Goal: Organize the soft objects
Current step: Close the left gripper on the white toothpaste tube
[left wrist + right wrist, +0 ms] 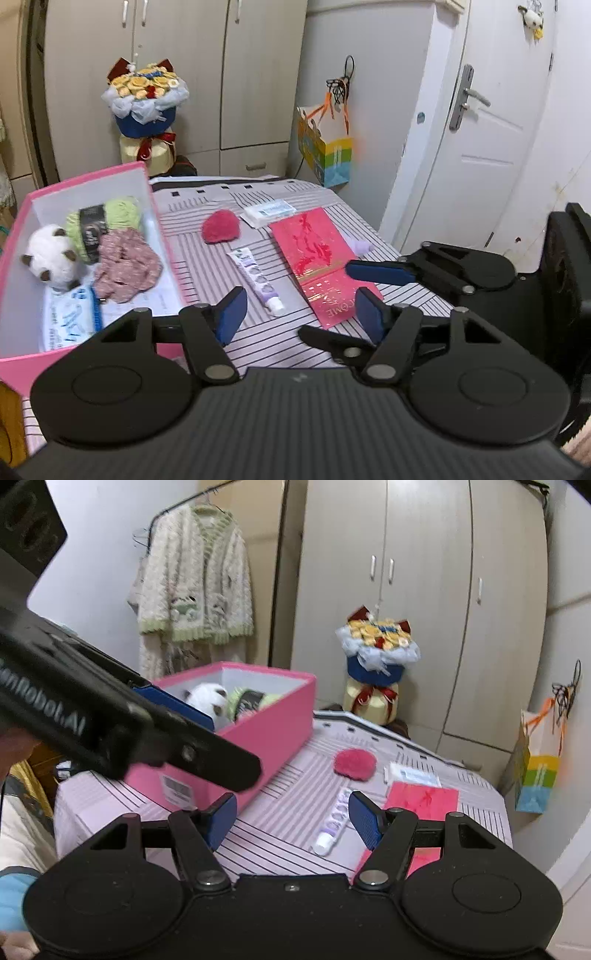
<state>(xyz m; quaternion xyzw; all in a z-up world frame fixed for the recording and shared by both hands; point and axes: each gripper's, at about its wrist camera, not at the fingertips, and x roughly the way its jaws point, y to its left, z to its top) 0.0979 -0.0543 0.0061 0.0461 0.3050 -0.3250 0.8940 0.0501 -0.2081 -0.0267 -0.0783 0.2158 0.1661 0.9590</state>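
A pink box (146, 177) stands at the table's left; it also shows in the right wrist view (273, 731). Inside lie a white panda plush (48, 254), a green yarn ball (114, 218), a floral cloth (125, 267) and a tissue pack (70, 317). A red fluffy puff (221, 227) lies on the striped cloth right of the box. My left gripper (301, 314) is open and empty above the table's near edge. My right gripper (291, 819) is open and empty; it also shows in the left wrist view (369, 291) over the red envelope.
A toothpaste tube (256, 282), a red envelope (317, 258), a white wipes pack (269, 213) and a small purple thing (362, 246) lie on the table. A bouquet (146, 107) stands behind it. A paper bag (325, 147) hangs by the door.
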